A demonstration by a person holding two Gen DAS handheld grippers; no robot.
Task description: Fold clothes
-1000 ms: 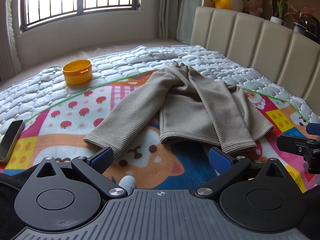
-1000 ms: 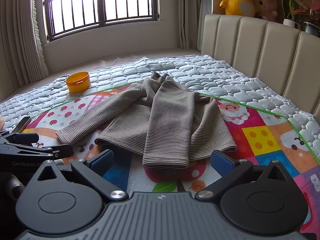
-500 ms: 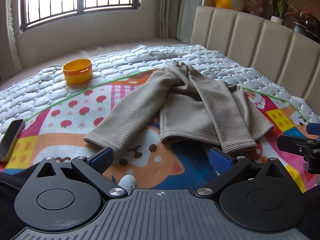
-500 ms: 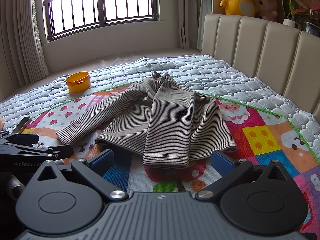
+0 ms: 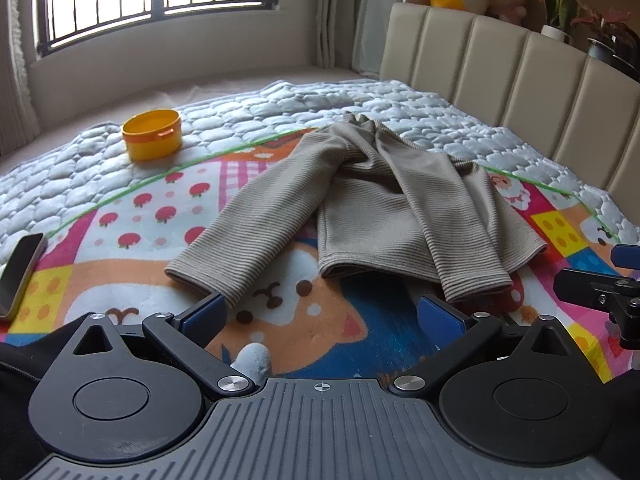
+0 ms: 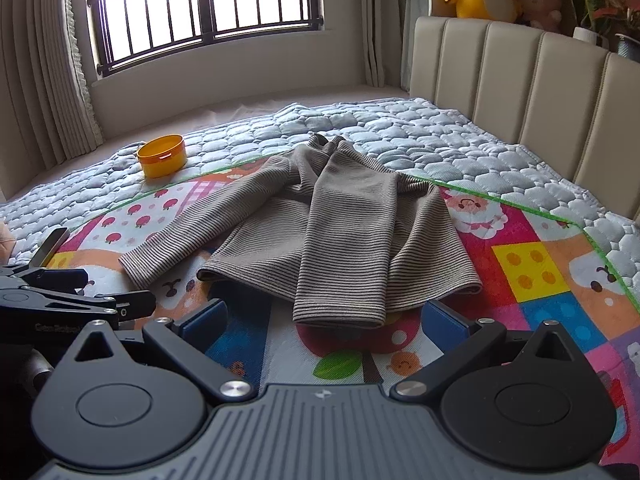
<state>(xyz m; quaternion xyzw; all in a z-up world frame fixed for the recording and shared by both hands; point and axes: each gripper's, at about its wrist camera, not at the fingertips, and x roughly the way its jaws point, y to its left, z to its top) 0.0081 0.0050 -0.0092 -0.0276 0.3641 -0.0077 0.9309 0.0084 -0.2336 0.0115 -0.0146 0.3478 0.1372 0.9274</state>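
A brown striped long-sleeved top [image 5: 384, 204] lies on a colourful play mat [image 5: 132, 216], hem toward me. Its right sleeve is folded down over the body; its left sleeve stretches out to the left. It also shows in the right wrist view [image 6: 340, 232]. My left gripper [image 5: 320, 314] is open and empty, hovering just short of the left cuff and hem. My right gripper [image 6: 324, 318] is open and empty, just short of the folded sleeve's cuff. Each gripper appears at the edge of the other's view.
A yellow round tub [image 5: 152, 134] stands on the quilted blanket [image 5: 280, 104] at the back left. A phone [image 5: 20, 276] lies at the mat's left edge. A padded headboard [image 5: 520, 72] runs along the right, with plush toys and plants above.
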